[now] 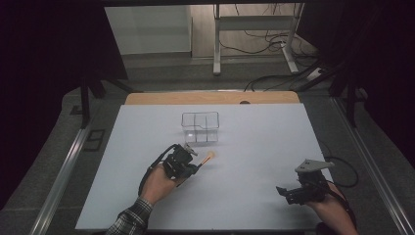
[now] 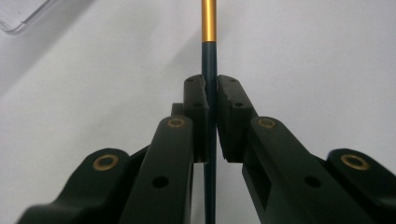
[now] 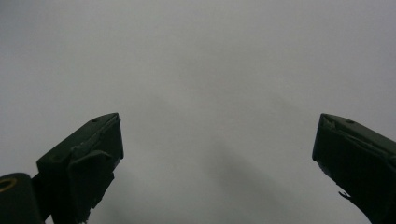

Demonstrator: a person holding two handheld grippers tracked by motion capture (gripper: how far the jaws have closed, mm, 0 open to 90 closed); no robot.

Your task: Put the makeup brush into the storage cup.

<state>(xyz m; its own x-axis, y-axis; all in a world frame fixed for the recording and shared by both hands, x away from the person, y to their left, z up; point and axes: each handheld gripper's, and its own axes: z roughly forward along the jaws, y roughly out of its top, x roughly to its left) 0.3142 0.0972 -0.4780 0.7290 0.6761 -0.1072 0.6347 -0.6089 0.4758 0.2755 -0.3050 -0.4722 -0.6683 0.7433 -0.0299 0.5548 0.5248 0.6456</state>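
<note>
Left gripper [image 2: 211,93] clamped on brush [image 2: 208,28] — dark handle, gold ferrule | right gripper [image 3: 217,135] apart

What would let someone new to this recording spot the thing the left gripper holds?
On the white table, just in front of the clear divided container, the left gripper is clamped on a makeup brush. It is a thin dark stick with a gold band and a pale orange tip, the one slim item there.

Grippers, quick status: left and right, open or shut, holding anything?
Left gripper: shut on a makeup brush, clamped on its dark handle just below the gold ferrule.
Right gripper: open, jaws wide apart, nothing between them.
</note>
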